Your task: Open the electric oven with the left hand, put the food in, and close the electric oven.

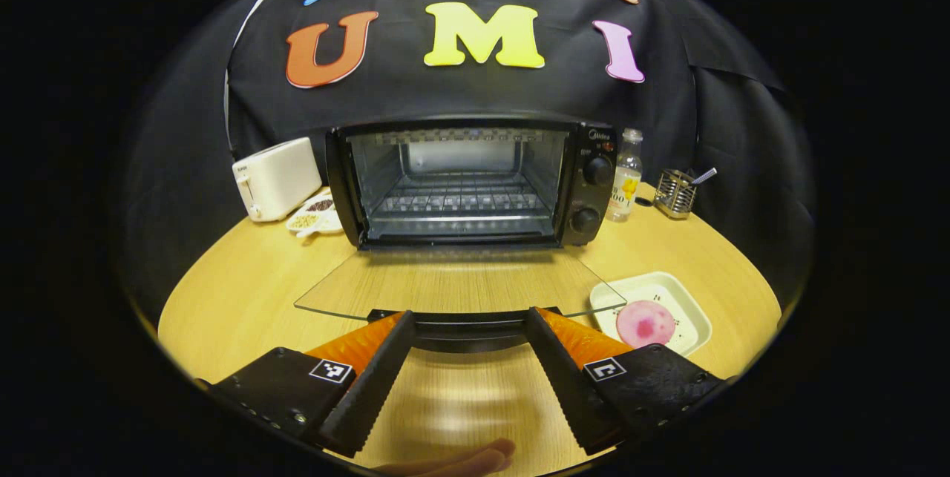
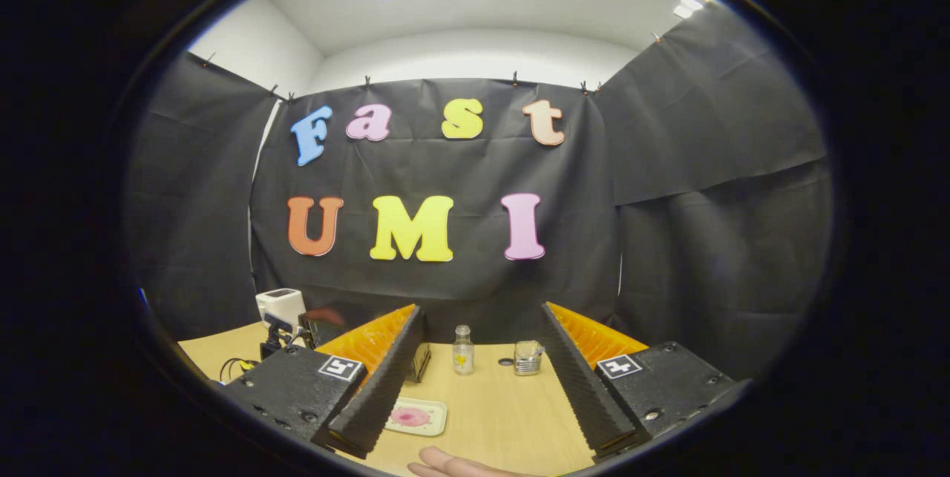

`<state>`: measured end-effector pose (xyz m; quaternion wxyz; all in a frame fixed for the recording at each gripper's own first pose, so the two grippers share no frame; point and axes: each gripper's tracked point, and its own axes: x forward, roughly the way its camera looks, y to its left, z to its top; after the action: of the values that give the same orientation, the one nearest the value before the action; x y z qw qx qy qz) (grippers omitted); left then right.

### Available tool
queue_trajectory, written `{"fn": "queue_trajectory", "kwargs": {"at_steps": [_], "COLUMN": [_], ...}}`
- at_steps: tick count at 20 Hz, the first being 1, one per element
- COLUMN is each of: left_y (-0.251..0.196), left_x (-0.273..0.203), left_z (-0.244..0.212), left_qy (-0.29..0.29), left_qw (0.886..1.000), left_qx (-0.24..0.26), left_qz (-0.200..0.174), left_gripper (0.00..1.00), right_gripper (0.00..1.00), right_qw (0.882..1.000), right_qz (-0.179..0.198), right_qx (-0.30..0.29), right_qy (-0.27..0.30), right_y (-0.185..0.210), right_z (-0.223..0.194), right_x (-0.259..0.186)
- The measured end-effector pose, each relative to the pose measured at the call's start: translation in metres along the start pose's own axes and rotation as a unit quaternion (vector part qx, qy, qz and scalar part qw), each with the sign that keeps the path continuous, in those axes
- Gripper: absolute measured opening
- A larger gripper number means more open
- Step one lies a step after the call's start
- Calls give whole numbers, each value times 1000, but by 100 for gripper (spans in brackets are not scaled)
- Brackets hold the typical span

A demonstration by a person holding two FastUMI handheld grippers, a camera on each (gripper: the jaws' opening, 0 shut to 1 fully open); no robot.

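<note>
The black electric oven (image 1: 586, 188) stands at the back of the round wooden table with its chamber and wire rack (image 1: 460, 202) exposed. Its glass door (image 1: 453, 288) lies folded down flat toward me. My left gripper (image 1: 469, 316) is open, its fingertips on either side of the door's dark handle (image 1: 467, 330) at the near edge. The pink round food (image 1: 645, 323) rests on a white tray (image 1: 694, 310) to the right of the door. In the right gripper view my right gripper (image 2: 482, 311) is held high and open, holding nothing, above the food (image 2: 410, 416) on its tray (image 2: 438, 425).
A white toaster (image 1: 276, 177) and a small dish of grains (image 1: 315, 216) sit left of the oven. Right of the oven stand a clear bottle (image 1: 627, 176) and a wire utensil holder (image 1: 675, 193). Bare wood (image 1: 245, 291) lies left of the door.
</note>
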<state>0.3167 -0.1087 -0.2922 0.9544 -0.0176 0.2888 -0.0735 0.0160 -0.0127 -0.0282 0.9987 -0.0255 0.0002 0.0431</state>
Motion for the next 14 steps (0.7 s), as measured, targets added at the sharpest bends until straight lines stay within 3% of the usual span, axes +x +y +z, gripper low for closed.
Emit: {"fn": "queue_trajectory", "kwargs": {"at_steps": [2,8,9,12,13,14], "left_y": [0,-1,0,0,0,1], "left_x": [7,8,8,5,1,-5], "left_z": [-25,-26,-28,-25,-23,-19], "left_qy": [41,19,20,11,7,-2], "left_qw": [999,1000,1000,1000,1000,1000], "left_qx": [-10,0,3,1,-1,-6], "left_qz": [0,0,1,2,3,5], "left_gripper": [97,97,97,97,97,97], "right_gripper": [96,96,100,96,100,96], "right_qw": [1000,1000,1000,1000,999,999], "right_qz": [0,2,3,4,4,3], "right_qx": [-1,-7,-7,-17,-28,-38], "right_qy": [4,8,9,17,25,34], "right_y": [1,5,7,11,13,14], "right_z": [-2,-4,-5,-11,-15,-21], "right_x": [3,4,5,10,14,18]}}
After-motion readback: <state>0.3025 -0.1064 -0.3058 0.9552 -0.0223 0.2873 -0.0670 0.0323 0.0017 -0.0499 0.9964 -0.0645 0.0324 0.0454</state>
